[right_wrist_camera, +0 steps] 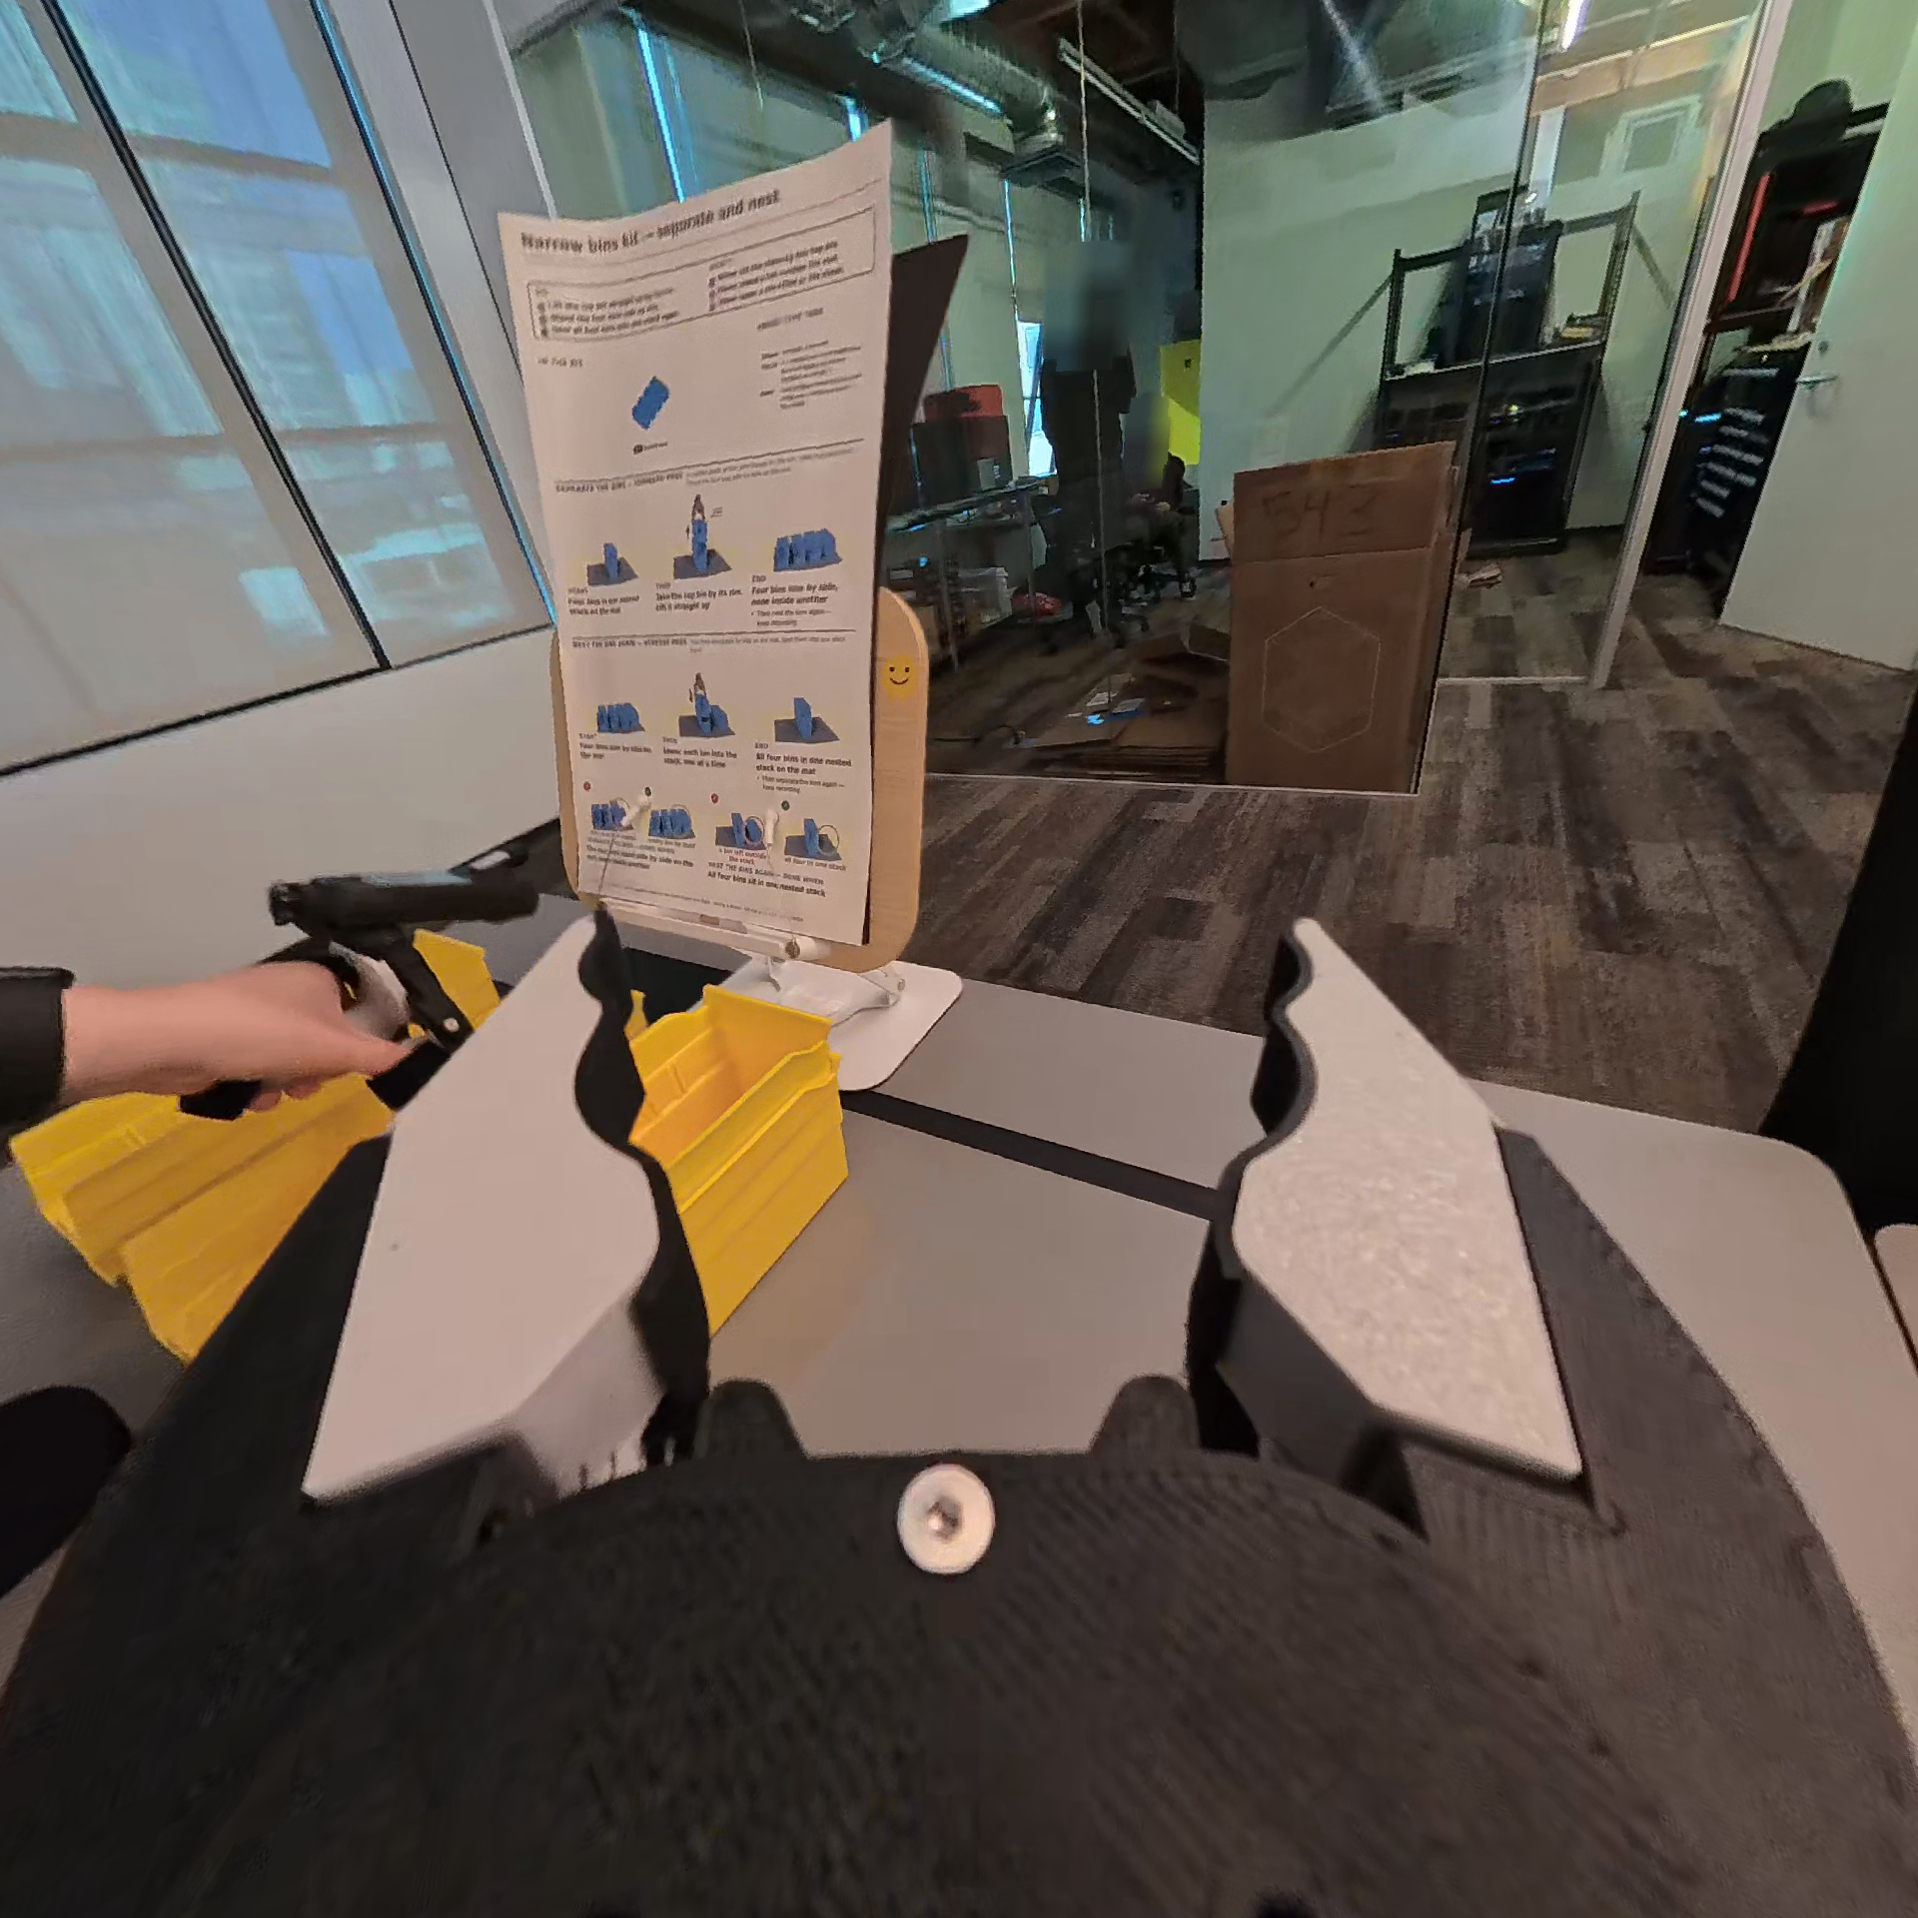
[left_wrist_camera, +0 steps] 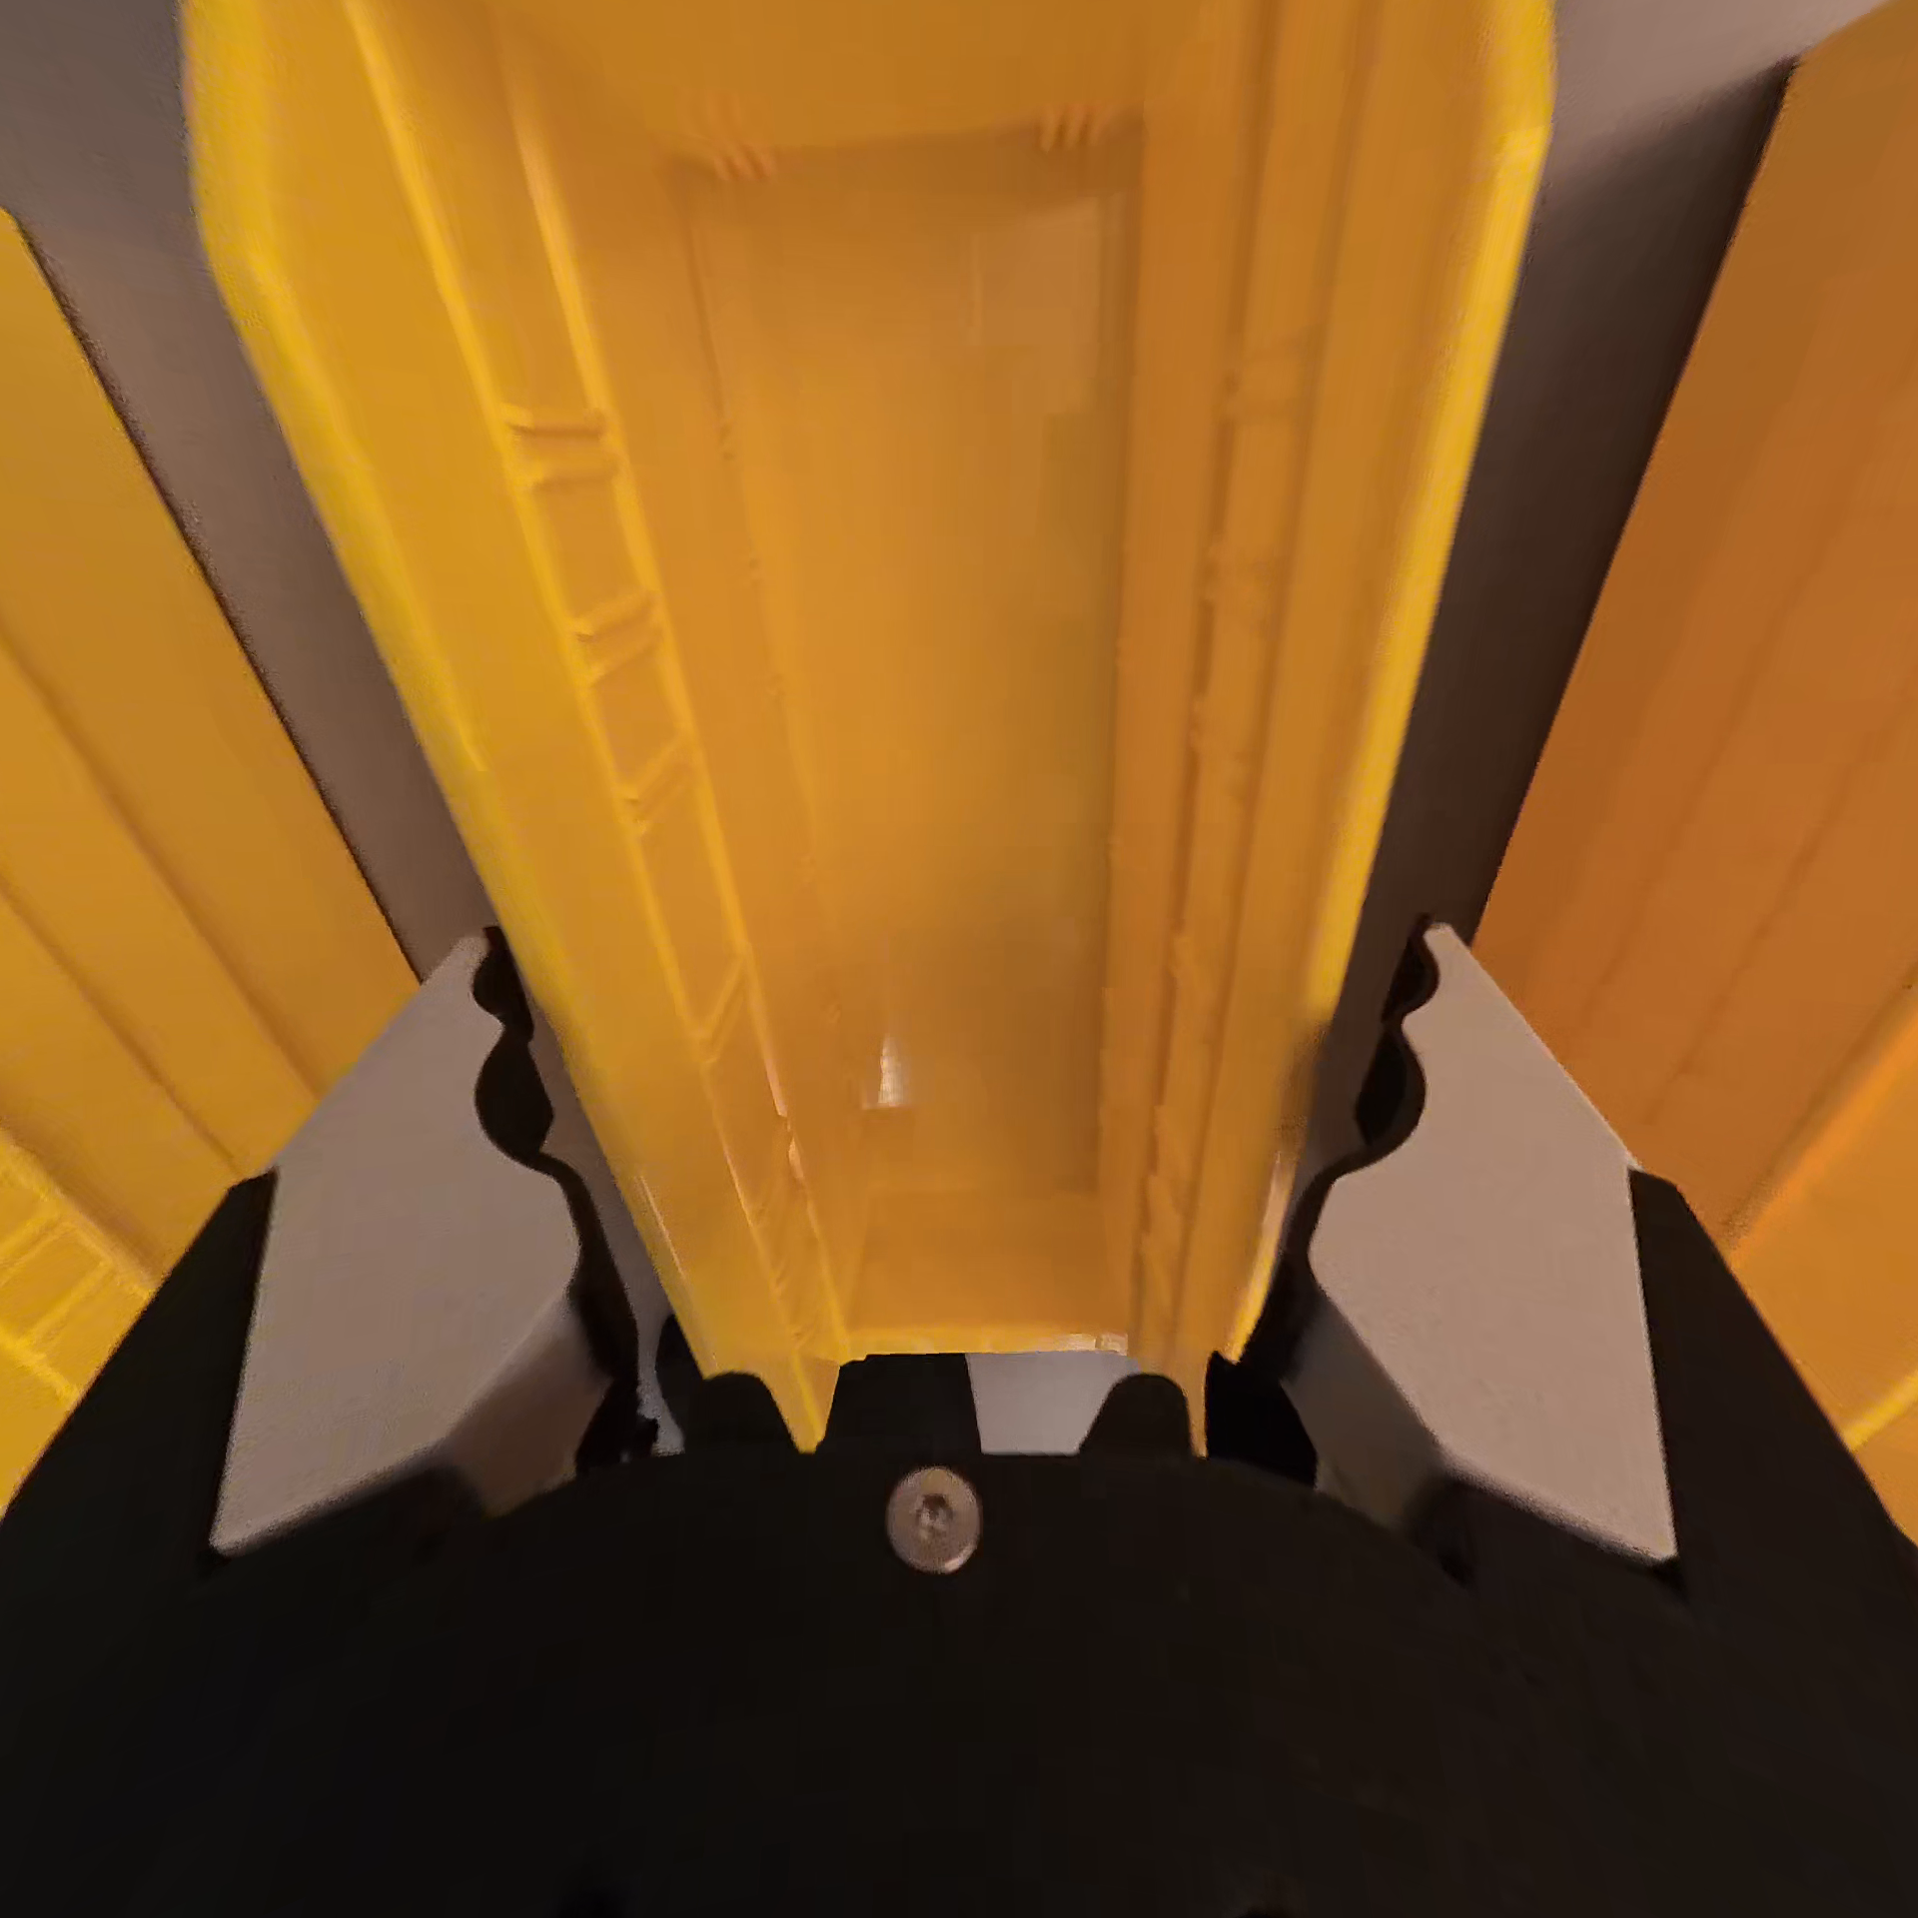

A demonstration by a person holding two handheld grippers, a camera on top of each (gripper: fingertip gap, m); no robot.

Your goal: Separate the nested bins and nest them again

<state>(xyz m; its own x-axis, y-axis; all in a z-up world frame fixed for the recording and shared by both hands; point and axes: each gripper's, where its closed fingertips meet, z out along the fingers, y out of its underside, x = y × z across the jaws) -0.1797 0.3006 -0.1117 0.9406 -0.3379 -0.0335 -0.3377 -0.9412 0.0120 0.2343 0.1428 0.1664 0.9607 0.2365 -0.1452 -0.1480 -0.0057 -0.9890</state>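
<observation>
L tongs [left_wrist_camera: 950, 996] spread wide w/ a yellow bin [left_wrist_camera: 934, 644] standing between the pads; slim gap each side, not gripped. More yellow bins [left_wrist_camera: 156, 830] flank it L & R. R tongs [right_wrist_camera: 939, 1048] wide too, nothing in them, above the grey counter [right_wrist_camera: 1038, 1245]. Bins [right_wrist_camera: 747, 1121] sit on counter left of R tongs, below the L hand [right_wrist_camera: 228, 1028]. Behind: printed instruction sheet [right_wrist_camera: 716, 540] on a stand, w/ blue bin pics; cardboard box [right_wrist_camera: 1339, 623] w/ handwritten marking on the floor.

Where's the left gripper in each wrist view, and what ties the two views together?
Left wrist view: the left gripper fills the bottom, fingers open astride a yellow bin.
Right wrist view: far left, mid-height, a hand holds it over the yellow bins; its fingers are hidden.
Shared landmark: the yellow bins.
</observation>
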